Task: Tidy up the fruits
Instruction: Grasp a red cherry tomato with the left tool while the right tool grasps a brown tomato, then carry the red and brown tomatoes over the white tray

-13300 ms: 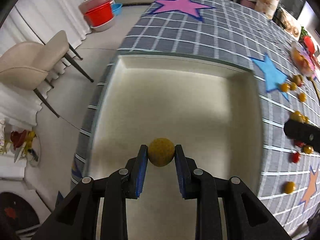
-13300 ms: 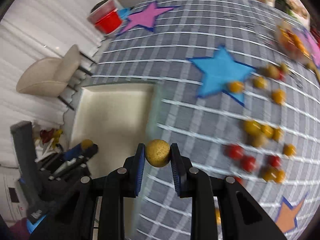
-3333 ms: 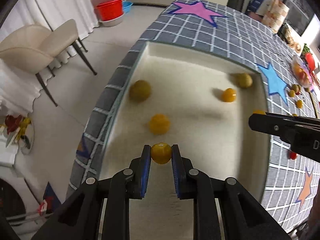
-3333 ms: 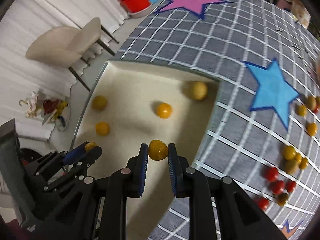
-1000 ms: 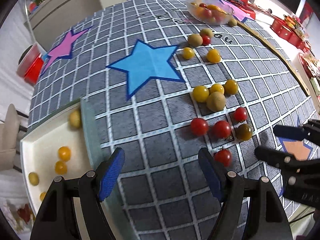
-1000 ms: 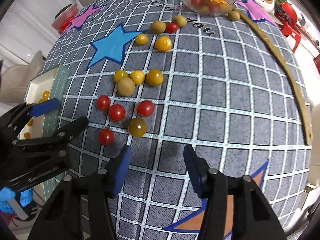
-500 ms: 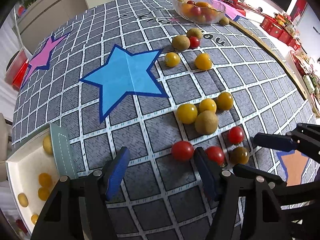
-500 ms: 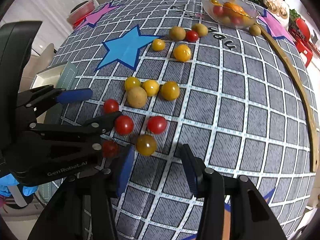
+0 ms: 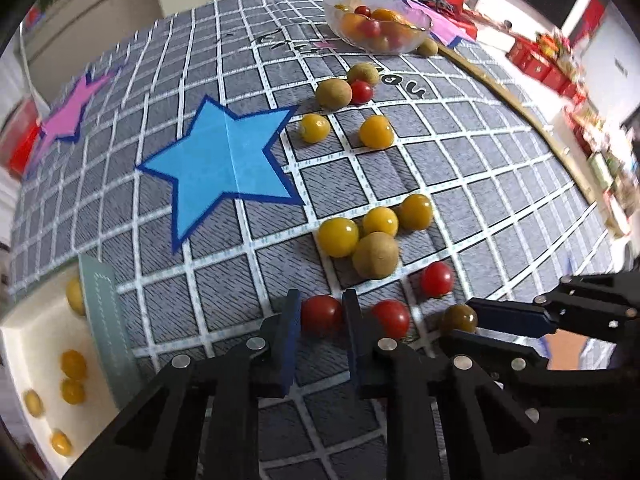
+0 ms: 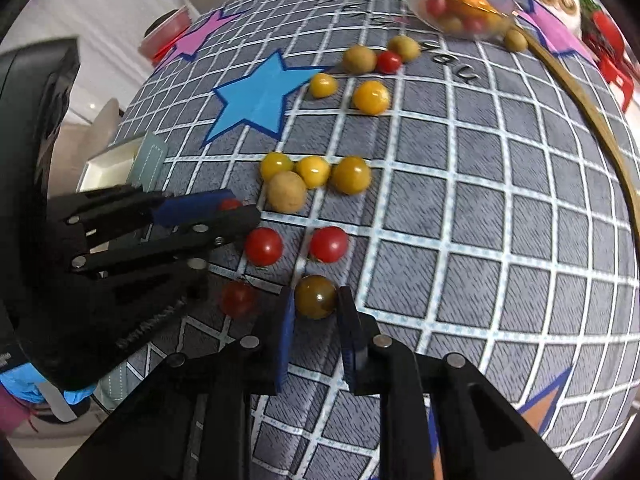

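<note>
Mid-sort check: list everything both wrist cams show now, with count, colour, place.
tablecloth: 1, grey checked, starred
held red tomato: 1, red, near tablecloth, gripped
dark tomato: 1, olive-brown, near tablecloth, gripped
loose red tomatoes: 4, red, on tablecloth
yellow tomatoes: 5, yellow, mid tablecloth
tan fruits: 4, tan, mid and far tablecloth
bowl: 1, clear, far edge, mixed fruit
tray: 1, cream, left edge, yellow fruits inside
left gripper: 1, black, shut on held red tomato
right gripper: 1, black, shut on dark tomato
</note>
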`<state>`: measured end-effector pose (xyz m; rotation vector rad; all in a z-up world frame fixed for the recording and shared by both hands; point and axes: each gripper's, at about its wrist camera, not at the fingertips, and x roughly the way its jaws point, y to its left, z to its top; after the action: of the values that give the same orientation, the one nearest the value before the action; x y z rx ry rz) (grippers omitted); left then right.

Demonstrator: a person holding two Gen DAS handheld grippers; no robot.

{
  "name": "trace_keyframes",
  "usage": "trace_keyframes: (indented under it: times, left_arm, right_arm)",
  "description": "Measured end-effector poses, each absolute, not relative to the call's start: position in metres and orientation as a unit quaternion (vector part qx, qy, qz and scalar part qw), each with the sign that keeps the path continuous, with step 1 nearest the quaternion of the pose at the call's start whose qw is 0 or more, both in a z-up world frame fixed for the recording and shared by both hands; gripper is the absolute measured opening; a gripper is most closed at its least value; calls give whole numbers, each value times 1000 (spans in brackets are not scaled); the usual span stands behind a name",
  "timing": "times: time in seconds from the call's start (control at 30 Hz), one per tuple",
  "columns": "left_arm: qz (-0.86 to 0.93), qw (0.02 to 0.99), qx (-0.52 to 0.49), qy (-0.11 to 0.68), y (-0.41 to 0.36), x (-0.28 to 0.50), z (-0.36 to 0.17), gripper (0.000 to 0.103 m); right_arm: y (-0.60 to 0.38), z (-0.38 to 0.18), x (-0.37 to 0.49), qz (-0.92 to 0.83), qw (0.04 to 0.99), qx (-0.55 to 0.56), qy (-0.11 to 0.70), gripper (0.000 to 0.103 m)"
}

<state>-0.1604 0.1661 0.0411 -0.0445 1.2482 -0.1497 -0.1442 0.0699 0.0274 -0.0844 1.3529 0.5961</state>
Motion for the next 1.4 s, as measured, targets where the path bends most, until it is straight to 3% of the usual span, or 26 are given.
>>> trace_keyframes:
  times: [0.2, 0.73, 1.4]
  left_arm:
    - [-52, 804, -71, 588, 176, -174, 47, 22]
    - [9, 811, -89, 578, 211, -224, 74, 22]
    - [123, 808, -145, 558, 301, -297, 79, 22]
  right_arm:
    - [55, 28, -148, 254, 731, -11, 633, 23]
    - [55, 41, -159, 242, 724, -1, 646, 23]
    - [178, 76, -179, 335, 707, -64, 620, 23]
